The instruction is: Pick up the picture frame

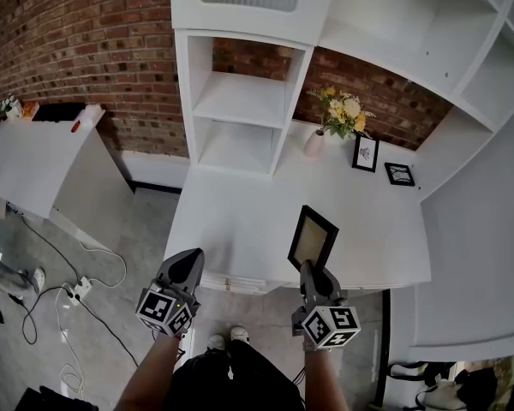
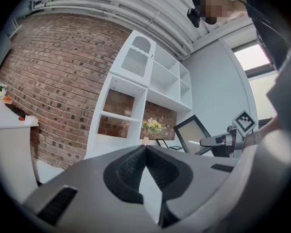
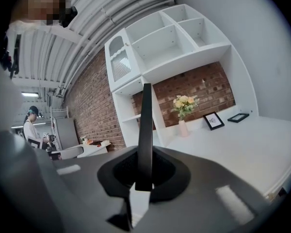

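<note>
While the right claw (image 1: 309, 268) is pinching the bottom edge of the picture frame (image 1: 313, 237), holding it upright over the white desk (image 1: 231, 221), left claw (image 1: 191, 257) hovering alongside, pointing level, closed and empty

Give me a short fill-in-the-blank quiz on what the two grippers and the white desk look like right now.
Between the jaws of the right gripper stands the edge of a black ____.
The left gripper is shut and holds ____.
Beside the vase of yellow flowers on the white desk there are ____ small frames.
The wall behind the desk is made of ____.
Missing words: picture frame; nothing; two; brick.
</note>
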Motion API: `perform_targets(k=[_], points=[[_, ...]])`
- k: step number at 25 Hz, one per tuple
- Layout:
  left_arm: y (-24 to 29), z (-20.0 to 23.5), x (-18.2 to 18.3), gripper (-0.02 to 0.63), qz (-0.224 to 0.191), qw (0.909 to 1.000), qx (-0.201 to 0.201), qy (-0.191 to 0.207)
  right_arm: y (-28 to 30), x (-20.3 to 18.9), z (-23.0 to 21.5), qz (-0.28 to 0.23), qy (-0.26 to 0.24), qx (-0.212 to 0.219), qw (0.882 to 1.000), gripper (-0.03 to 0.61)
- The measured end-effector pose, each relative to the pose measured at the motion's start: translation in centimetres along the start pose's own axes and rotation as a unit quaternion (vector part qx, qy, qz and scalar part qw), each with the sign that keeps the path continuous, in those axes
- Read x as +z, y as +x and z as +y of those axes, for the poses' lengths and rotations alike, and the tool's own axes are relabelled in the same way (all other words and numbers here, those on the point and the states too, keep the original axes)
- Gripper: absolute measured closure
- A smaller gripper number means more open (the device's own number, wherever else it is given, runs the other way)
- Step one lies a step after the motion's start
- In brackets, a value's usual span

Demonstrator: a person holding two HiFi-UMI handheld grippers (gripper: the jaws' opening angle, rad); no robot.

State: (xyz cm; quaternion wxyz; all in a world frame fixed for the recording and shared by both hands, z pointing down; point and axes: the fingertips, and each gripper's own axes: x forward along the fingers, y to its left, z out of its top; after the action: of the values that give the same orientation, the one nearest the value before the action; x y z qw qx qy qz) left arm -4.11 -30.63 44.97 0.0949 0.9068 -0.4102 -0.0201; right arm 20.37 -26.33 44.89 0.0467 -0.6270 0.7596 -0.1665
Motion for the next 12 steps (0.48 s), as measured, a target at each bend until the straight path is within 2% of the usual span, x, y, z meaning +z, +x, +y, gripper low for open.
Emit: perform_targets(k=[12], points=[[1.2, 0.3, 2.3, 0.618, -0.022, 0.9997, -0.001, 0.006, 0.1, 2.6, 0.5, -0.038, -0.02, 0.002, 0.999, 0.554]])
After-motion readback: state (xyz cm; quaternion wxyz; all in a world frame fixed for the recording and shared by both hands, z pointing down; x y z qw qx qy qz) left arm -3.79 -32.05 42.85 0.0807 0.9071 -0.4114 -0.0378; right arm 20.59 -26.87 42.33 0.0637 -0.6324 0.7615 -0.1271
